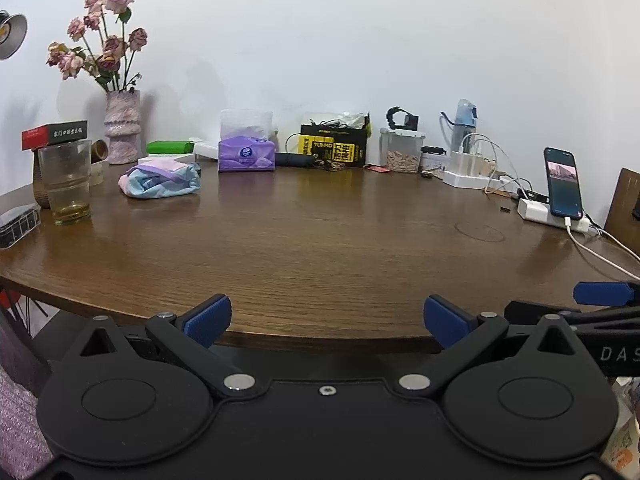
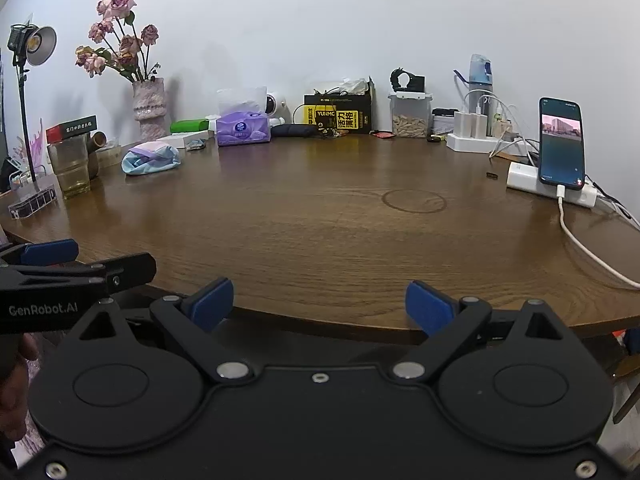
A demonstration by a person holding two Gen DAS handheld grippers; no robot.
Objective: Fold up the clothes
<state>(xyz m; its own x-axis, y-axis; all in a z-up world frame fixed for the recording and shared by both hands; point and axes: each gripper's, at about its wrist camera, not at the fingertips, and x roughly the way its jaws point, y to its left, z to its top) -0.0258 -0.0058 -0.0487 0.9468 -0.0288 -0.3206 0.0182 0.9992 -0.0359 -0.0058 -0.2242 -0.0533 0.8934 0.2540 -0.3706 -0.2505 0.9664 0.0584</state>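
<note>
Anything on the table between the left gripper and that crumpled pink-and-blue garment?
Nothing: only bare brown wooden table between the open left gripper and the crumpled pink-and-blue garment, seen in the left wrist view.

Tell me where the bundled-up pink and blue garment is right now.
The pink and blue garment lies bunched at the far left of the wooden table, between the drinking glass and the purple tissue pack, in front of the vase.

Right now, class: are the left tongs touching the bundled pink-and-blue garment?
Apart. The left wrist view shows the left tongs open at the table's near edge, with bare wood separating them from the garment.
</note>
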